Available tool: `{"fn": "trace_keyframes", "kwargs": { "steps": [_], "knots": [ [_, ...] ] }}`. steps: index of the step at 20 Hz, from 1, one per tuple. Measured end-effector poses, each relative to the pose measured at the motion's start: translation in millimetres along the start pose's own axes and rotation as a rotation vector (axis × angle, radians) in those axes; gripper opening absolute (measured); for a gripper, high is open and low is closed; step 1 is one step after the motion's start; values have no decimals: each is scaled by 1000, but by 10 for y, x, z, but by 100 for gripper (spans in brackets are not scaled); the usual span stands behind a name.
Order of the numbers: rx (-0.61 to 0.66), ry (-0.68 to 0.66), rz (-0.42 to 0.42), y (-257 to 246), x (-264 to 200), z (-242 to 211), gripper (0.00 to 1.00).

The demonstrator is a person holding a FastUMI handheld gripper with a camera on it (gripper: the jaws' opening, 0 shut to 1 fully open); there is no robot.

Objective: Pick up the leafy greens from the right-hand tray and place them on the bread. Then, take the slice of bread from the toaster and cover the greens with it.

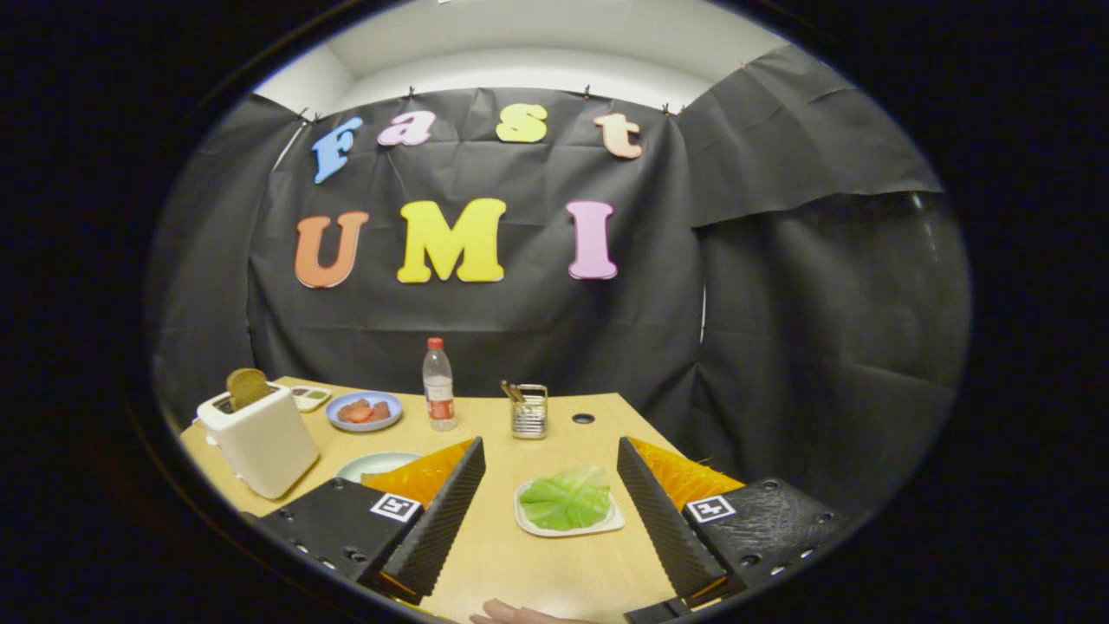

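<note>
A green lettuce leaf [567, 499] lies on a small white tray [525, 520] on the wooden table, directly between my two fingers and a little ahead of their tips. My gripper [549, 458] is open wide above the table, holding nothing. To the left stands a white toaster [260, 440] with a slice of bread [247, 386] sticking up out of its slot. Just beyond my left finger sits a pale round plate [371, 465], mostly hidden by that finger; what lies on it I cannot tell.
Behind stand a blue plate with pinkish food [364, 411], a small dish [310, 397], a plastic bottle with a red cap [438, 385] and a metal mesh holder [528, 411]. A hole [583, 419] pierces the tabletop. Part of a hand [520, 614] shows below the fingers.
</note>
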State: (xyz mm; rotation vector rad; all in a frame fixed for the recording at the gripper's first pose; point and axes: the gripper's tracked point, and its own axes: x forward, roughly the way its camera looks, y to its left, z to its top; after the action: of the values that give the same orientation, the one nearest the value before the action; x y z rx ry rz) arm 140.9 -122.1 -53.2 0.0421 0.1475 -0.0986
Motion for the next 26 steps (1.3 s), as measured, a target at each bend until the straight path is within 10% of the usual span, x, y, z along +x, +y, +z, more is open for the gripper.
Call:
{"fn": "trace_keyframes", "kwargs": {
  "steps": [15,26],
  "knots": [
    [40,331,-22,-471,1939,-1054,93],
    [66,505,4,-422,2306,-1548,64]
  ]
}}
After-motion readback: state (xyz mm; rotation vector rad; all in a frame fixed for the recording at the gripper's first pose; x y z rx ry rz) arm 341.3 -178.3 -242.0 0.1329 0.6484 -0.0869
